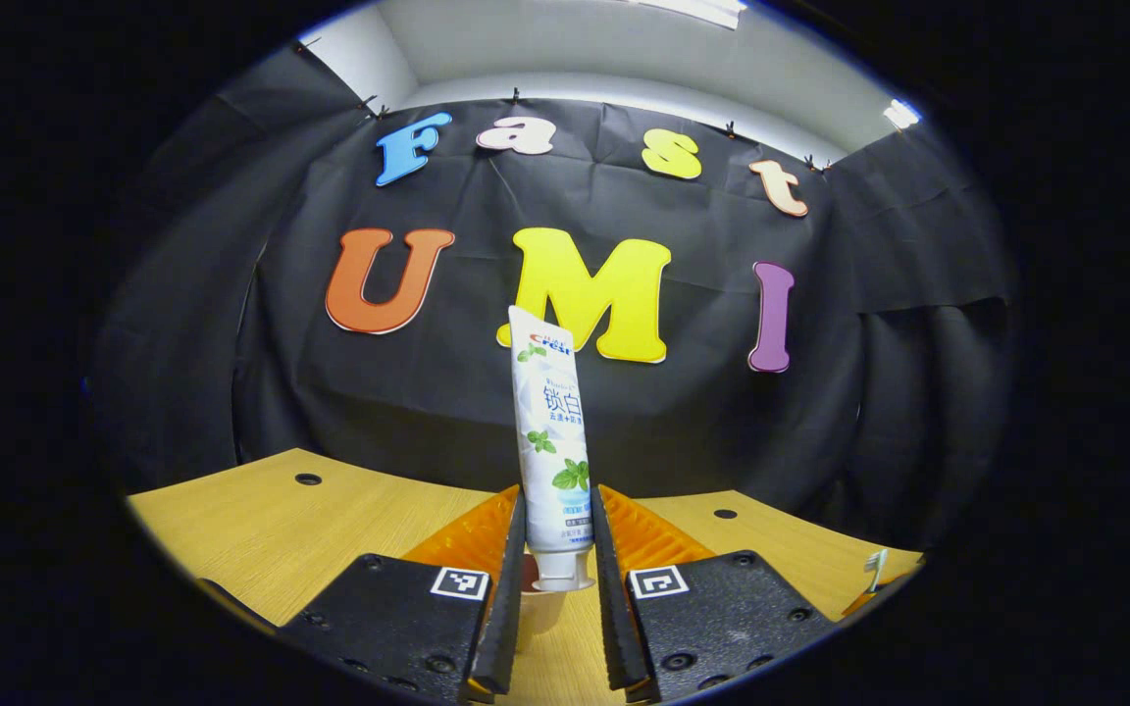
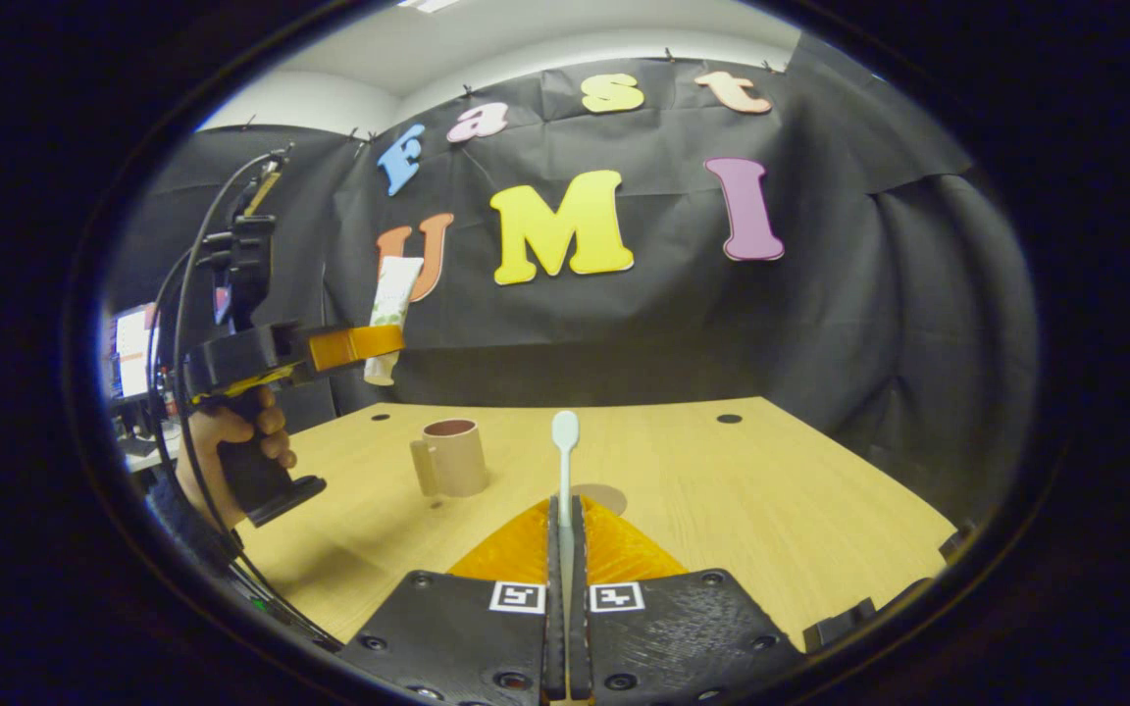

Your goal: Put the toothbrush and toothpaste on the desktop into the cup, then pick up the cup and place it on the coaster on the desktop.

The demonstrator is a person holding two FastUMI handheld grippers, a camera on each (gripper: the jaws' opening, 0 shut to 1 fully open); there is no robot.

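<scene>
Up in the air, the left gripper (image 1: 558, 549) squeezes the toothpaste tube (image 1: 550, 441), cap down. Only the right gripper view shows the cup (image 2: 452, 456) on the desk (image 2: 771, 490) and the half-hidden coaster (image 2: 604, 497), while the right gripper (image 2: 565, 534) pinches the toothbrush (image 2: 564, 451).

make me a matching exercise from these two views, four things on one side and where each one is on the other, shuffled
Things
1. toothpaste
2. toothbrush
3. cup
4. coaster

Places
A. standing on the desktop, nothing in it
B. held upright, cap down, between the left gripper's fingers
C. lying flat on the desktop just beyond the right gripper's fingertips
D. clamped between the right gripper's fingers, head pointing up

Pairs: 1-B, 2-D, 3-A, 4-C
</scene>
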